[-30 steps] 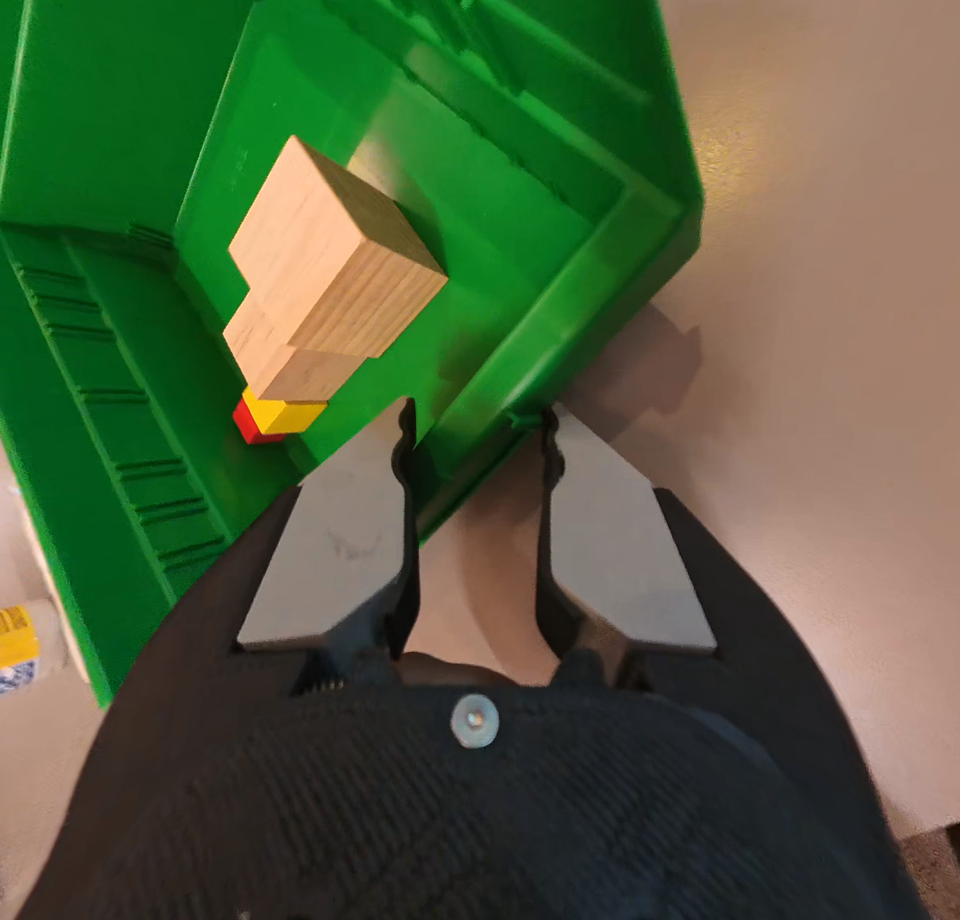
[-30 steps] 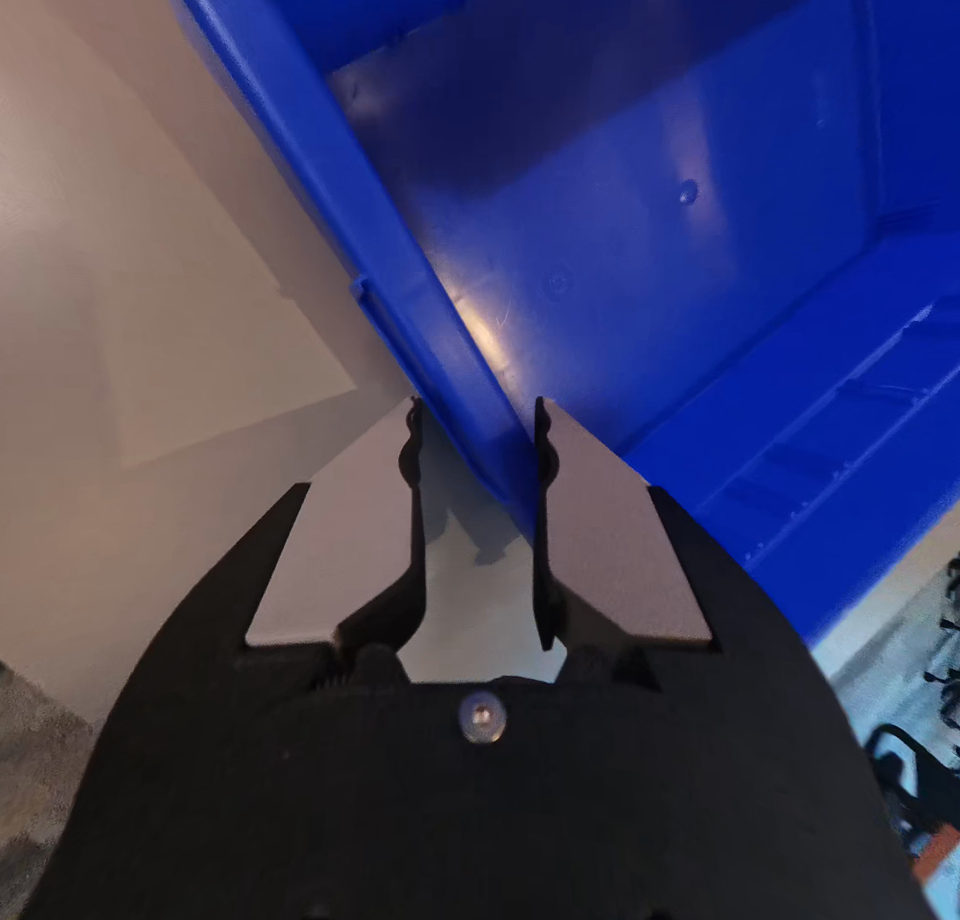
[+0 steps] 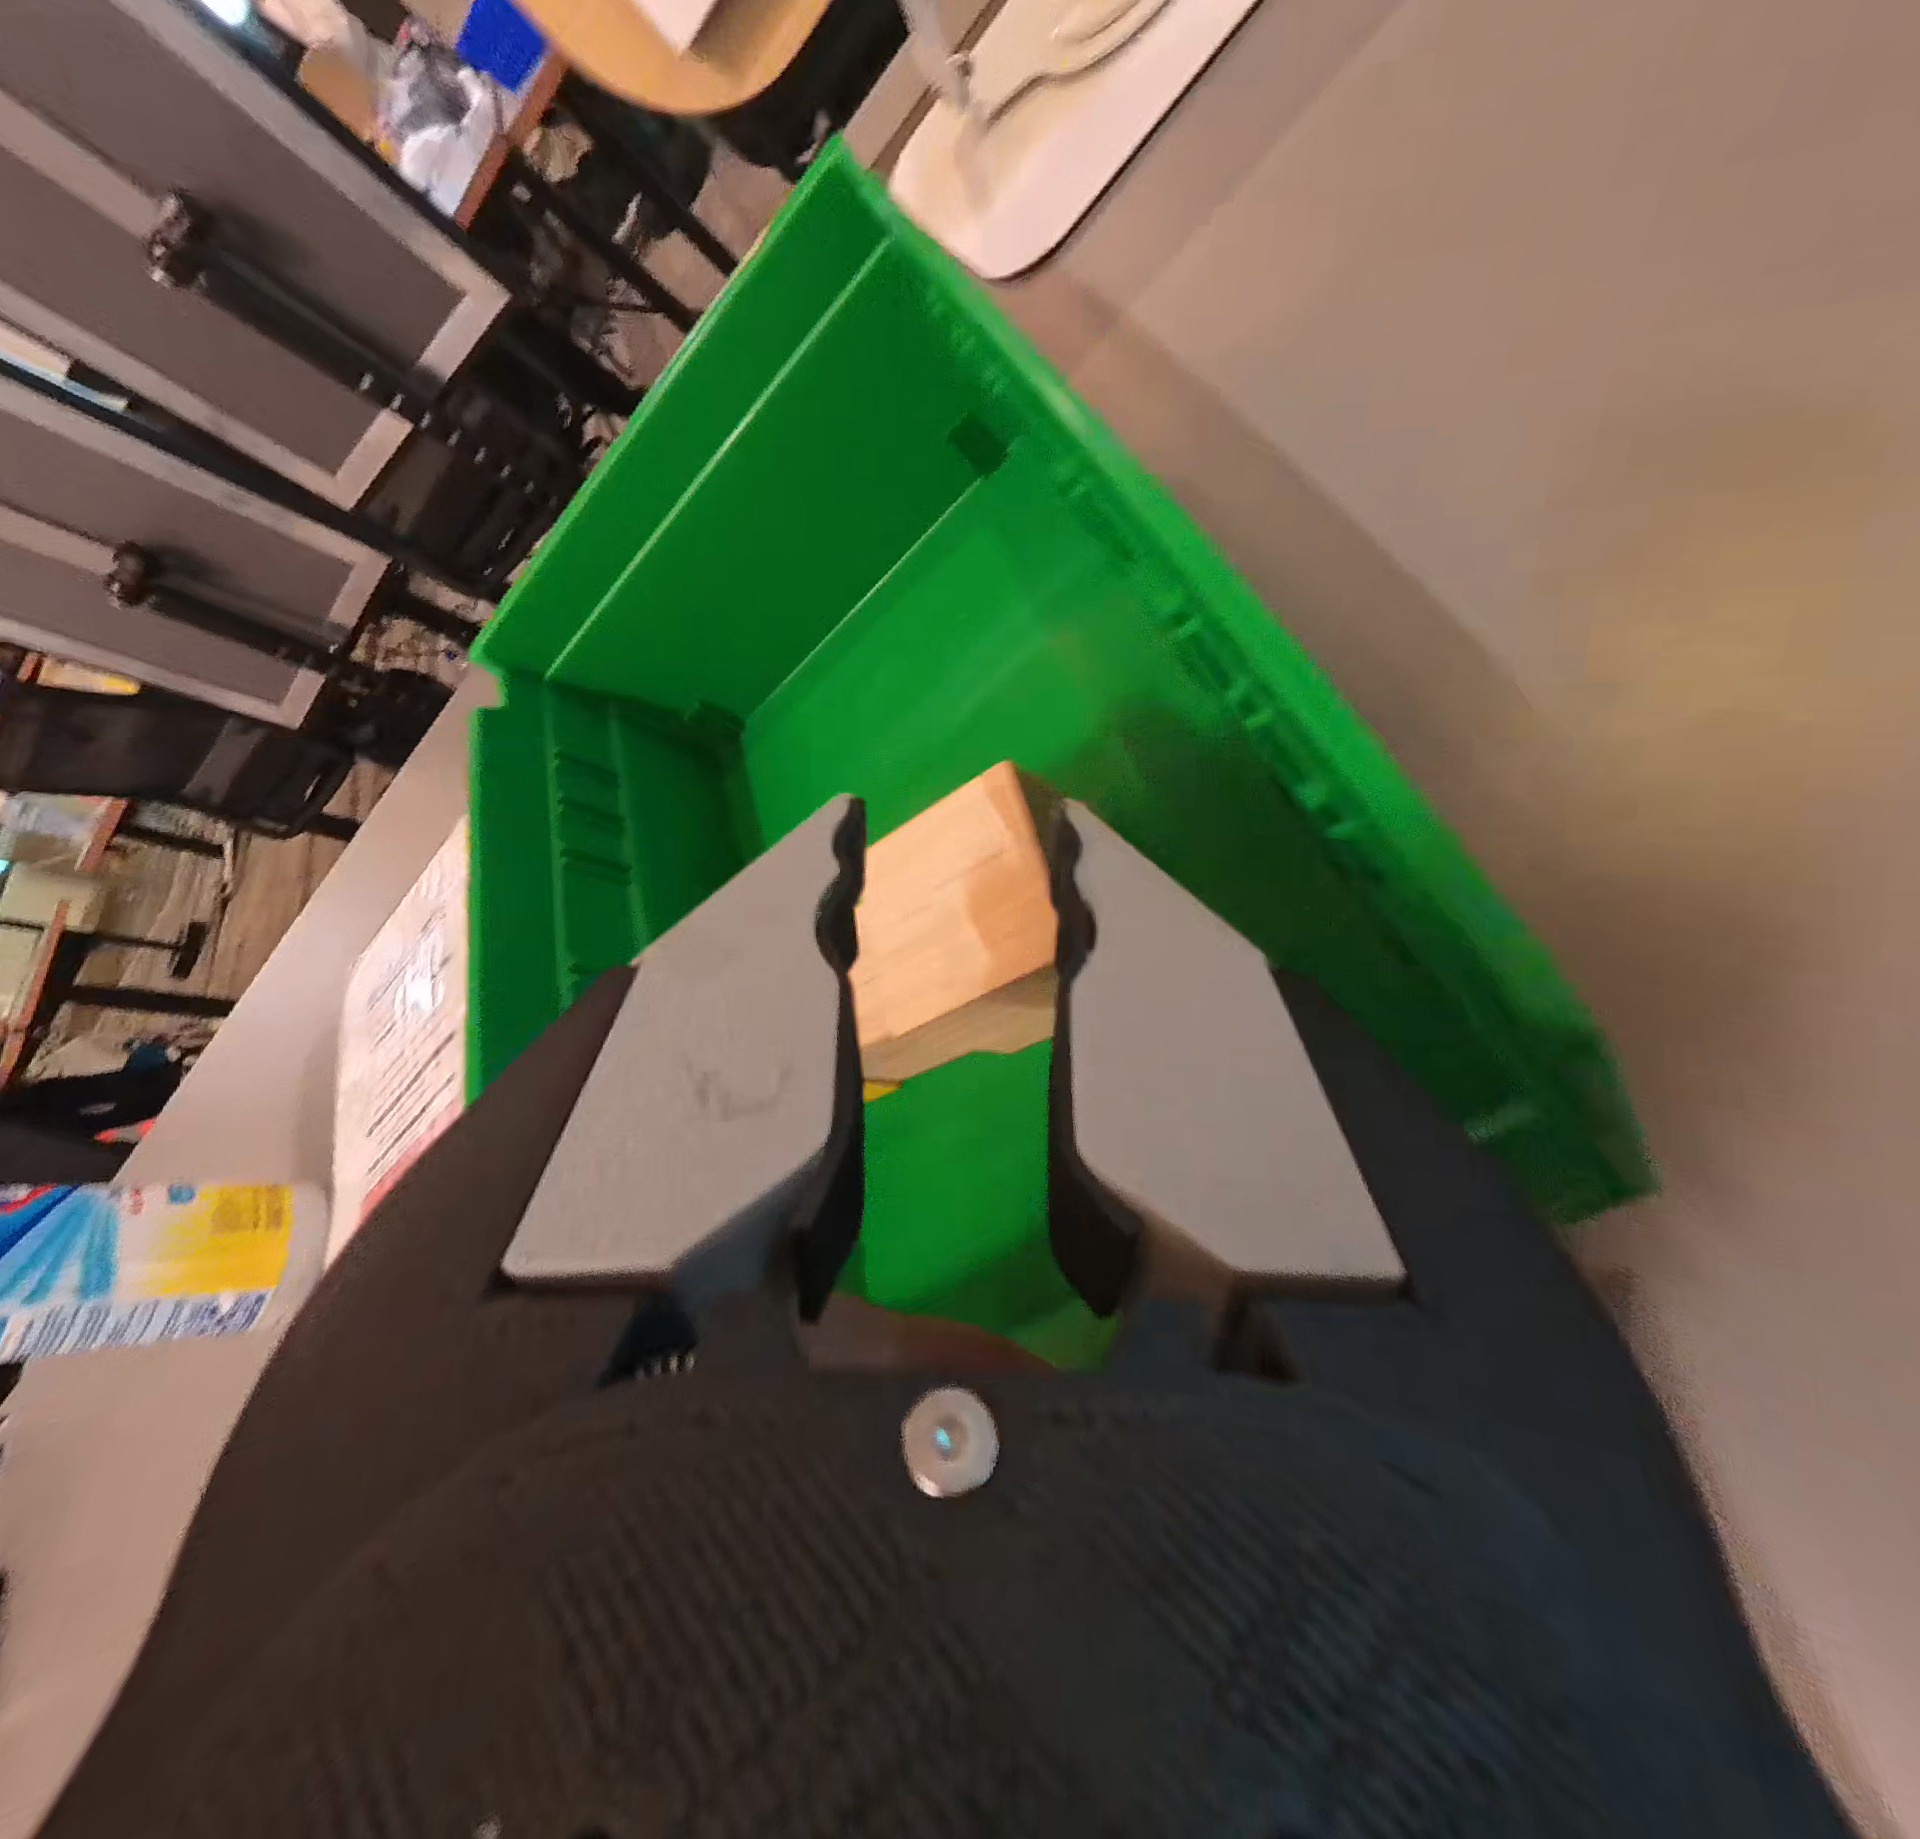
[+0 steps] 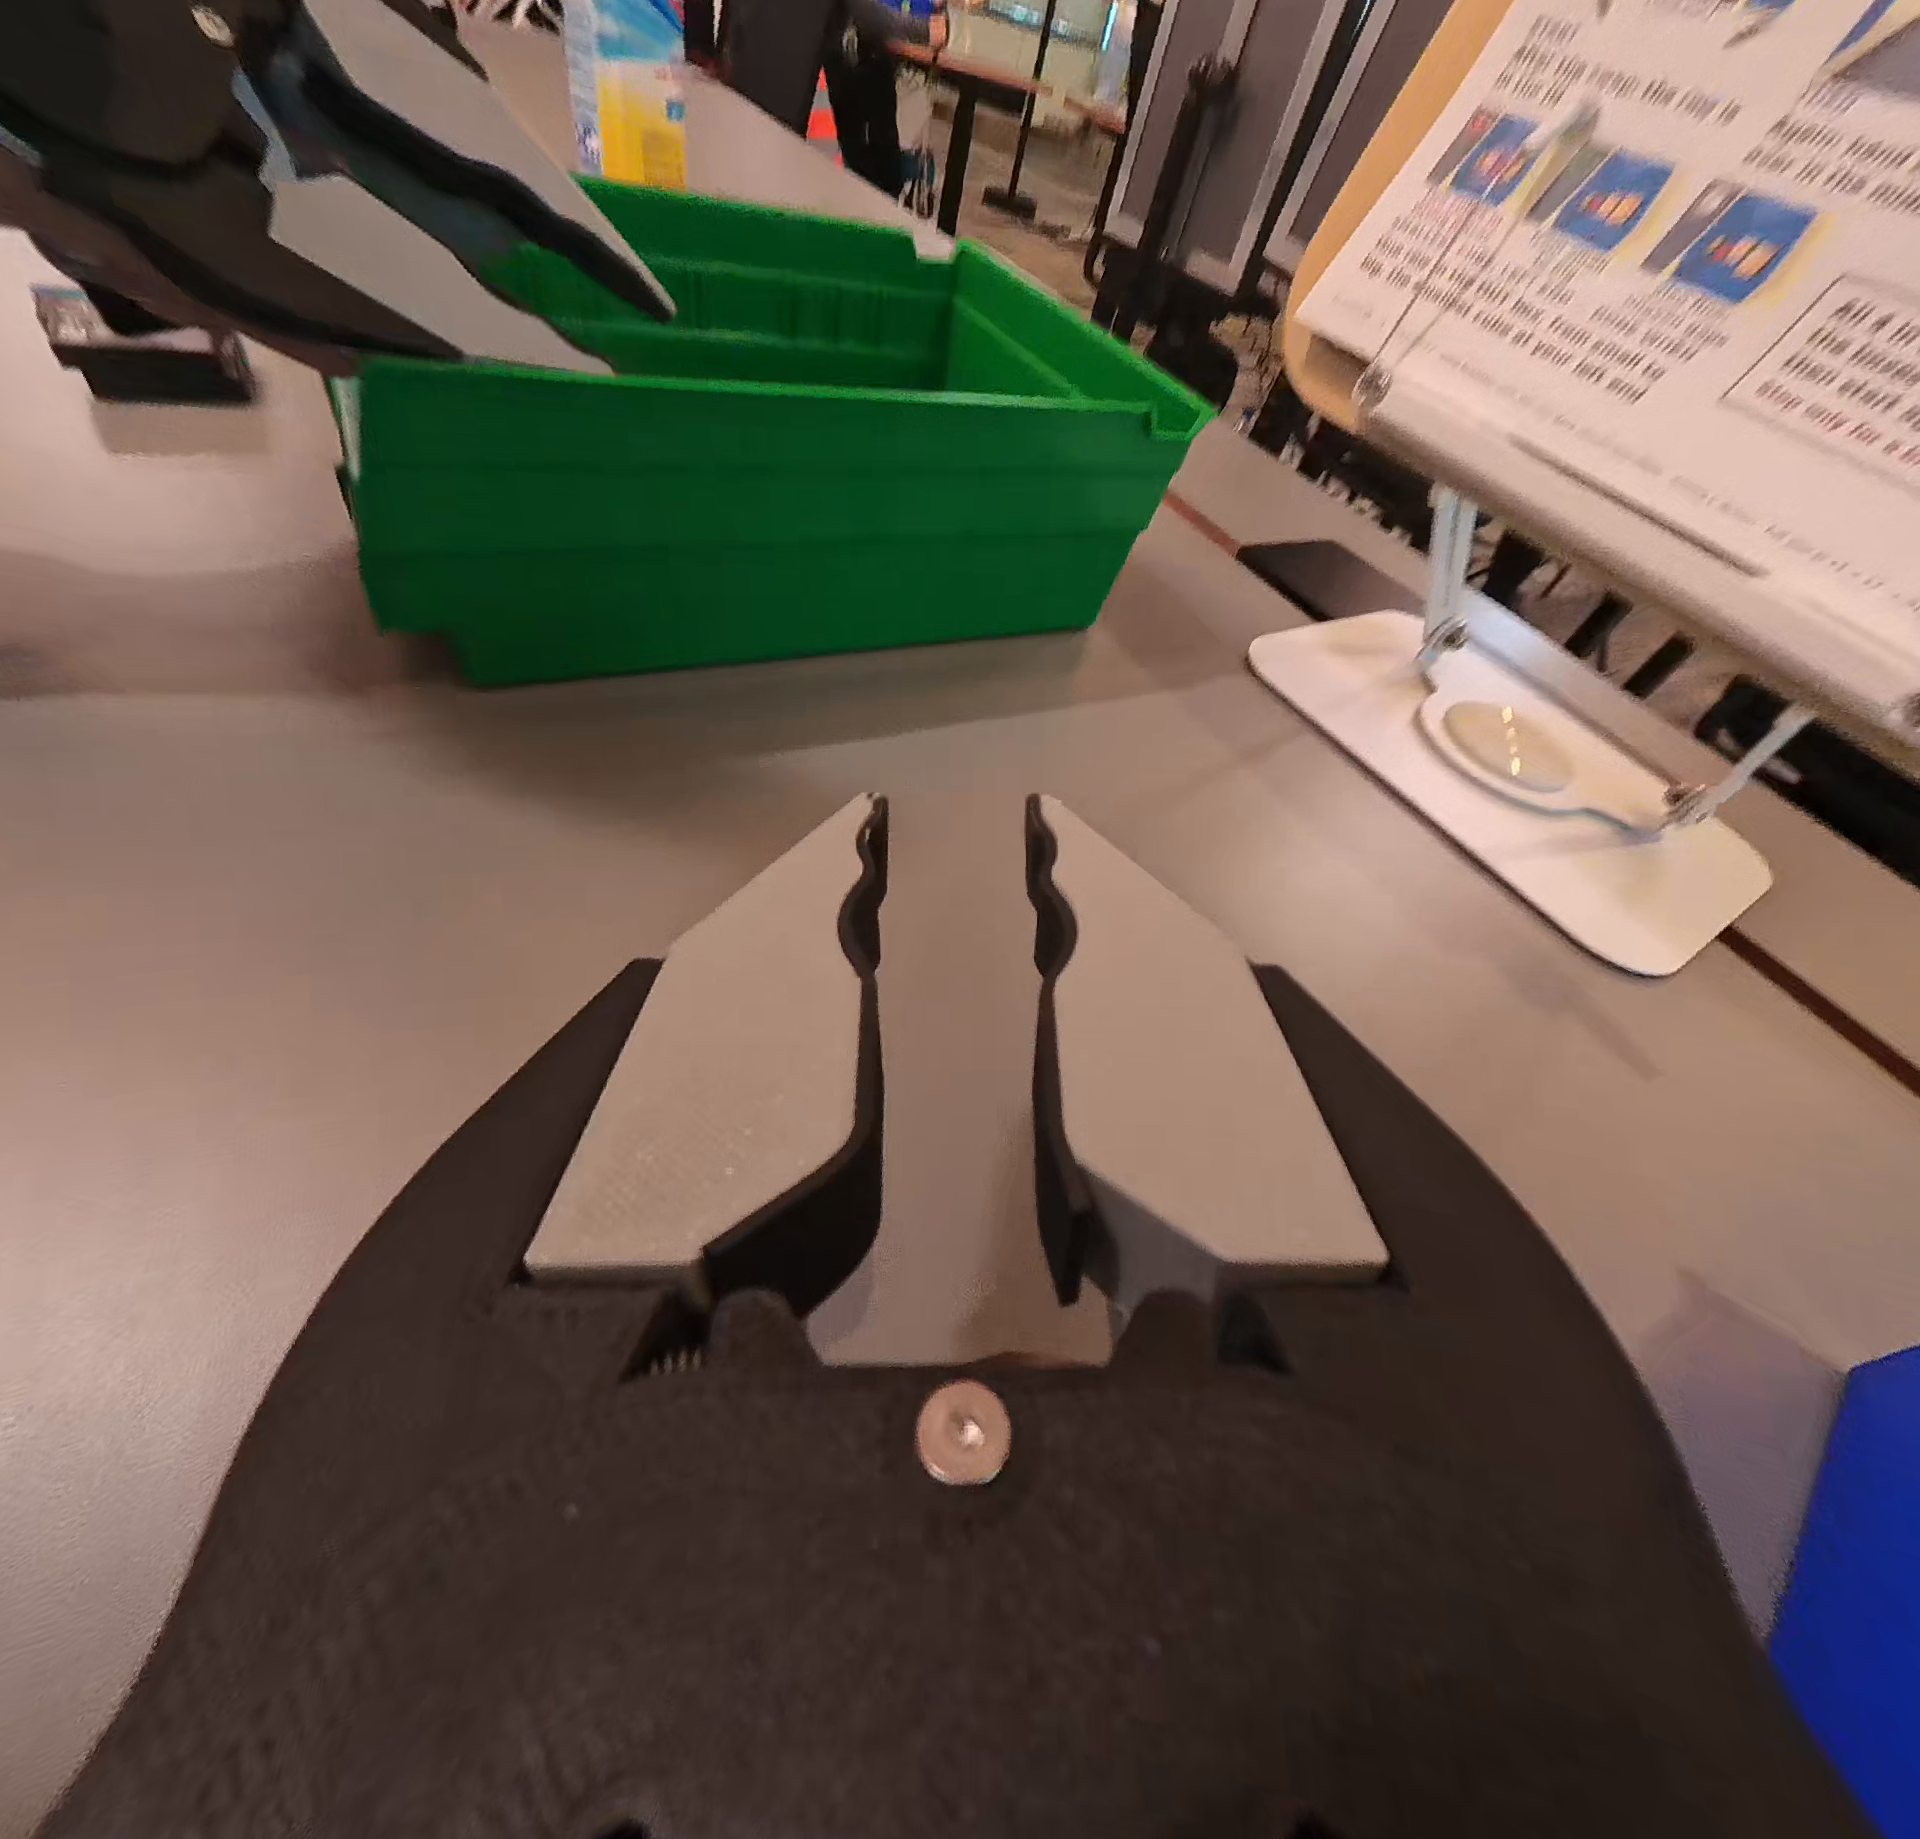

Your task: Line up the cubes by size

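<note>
The left tongs (image 3: 954, 823) hang open above the green plastic bin (image 3: 914, 501), which stands on the grey worktop (image 4: 312, 906) close to its far edge. A pale wooden cube (image 3: 951, 922) lies inside the bin, seen between the parted fingers but not gripped. The right tongs (image 4: 954, 821) hover open and empty over bare worktop, well apart from the bin.

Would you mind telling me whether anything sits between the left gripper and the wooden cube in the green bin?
Nothing visible does. The left gripper is open inside the green bin, with the wooden cube showing directly between its jaws.
</note>
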`<state>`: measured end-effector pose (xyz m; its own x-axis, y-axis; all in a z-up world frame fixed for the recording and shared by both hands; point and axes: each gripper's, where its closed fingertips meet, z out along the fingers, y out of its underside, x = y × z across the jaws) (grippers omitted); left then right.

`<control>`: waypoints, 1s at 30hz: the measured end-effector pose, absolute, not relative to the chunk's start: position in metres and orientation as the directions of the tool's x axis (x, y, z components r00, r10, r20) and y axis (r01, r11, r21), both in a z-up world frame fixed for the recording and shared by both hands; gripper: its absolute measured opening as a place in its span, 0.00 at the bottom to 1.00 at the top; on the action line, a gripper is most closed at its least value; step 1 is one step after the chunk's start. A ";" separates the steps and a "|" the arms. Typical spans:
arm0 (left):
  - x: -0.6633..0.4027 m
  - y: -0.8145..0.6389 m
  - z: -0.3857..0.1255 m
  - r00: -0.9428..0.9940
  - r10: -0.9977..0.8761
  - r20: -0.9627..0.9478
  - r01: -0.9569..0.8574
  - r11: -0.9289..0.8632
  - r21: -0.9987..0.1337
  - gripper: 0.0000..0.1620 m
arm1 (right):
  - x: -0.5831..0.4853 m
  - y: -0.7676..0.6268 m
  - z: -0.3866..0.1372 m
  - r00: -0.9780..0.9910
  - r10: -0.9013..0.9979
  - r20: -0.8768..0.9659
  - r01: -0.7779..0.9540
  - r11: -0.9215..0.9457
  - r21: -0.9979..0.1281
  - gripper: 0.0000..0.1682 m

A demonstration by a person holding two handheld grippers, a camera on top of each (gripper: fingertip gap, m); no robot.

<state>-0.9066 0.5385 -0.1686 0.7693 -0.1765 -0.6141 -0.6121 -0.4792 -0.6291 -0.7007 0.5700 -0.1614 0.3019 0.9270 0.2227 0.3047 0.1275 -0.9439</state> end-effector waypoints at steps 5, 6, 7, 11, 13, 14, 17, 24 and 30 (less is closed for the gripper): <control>-0.942 0.530 -0.162 0.785 -0.075 -0.615 -0.556 -0.523 -0.646 0.20 | -0.694 0.568 -0.146 0.332 0.912 0.242 0.260 0.158 -0.953 0.14; -0.943 0.529 -0.160 0.785 -0.065 -0.616 -0.554 -0.517 -0.652 0.20 | -0.694 0.567 -0.145 0.327 0.911 0.250 0.263 0.167 -0.950 0.14; -0.938 0.529 -0.156 0.785 -0.064 -0.616 -0.560 -0.498 -0.662 0.21 | -0.695 0.566 -0.144 0.325 0.907 0.270 0.271 0.184 -0.945 0.14; -0.911 0.527 -0.143 0.796 -0.057 -0.602 -0.566 -0.423 -0.708 0.20 | -0.690 0.577 -0.152 0.368 0.875 0.313 0.344 0.184 -0.921 0.21; -0.915 0.522 -0.146 0.776 -0.029 -0.630 -0.574 -0.448 -0.686 0.21 | -0.684 0.585 -0.155 0.409 0.869 0.280 0.344 0.137 -0.929 0.21; -0.919 0.518 -0.150 0.767 -0.017 -0.642 -0.573 -0.469 -0.672 0.21 | -0.681 0.589 -0.157 0.428 0.869 0.248 0.344 0.098 -0.934 0.22; -0.934 0.505 -0.166 0.773 -0.037 -0.634 -0.555 -0.523 -0.647 0.21 | -0.674 0.595 -0.157 0.451 0.877 0.165 0.323 0.012 -0.946 0.25; -0.976 0.494 -0.187 0.807 -0.019 -0.590 -0.482 -0.599 -0.640 0.14 | -0.674 0.583 -0.148 0.409 0.898 0.160 0.300 0.033 -0.953 0.24; -0.968 0.504 -0.185 0.802 -0.061 -0.594 -0.505 -0.599 -0.622 0.18 | -0.684 0.568 -0.155 0.358 0.905 0.230 0.341 0.103 -0.934 0.22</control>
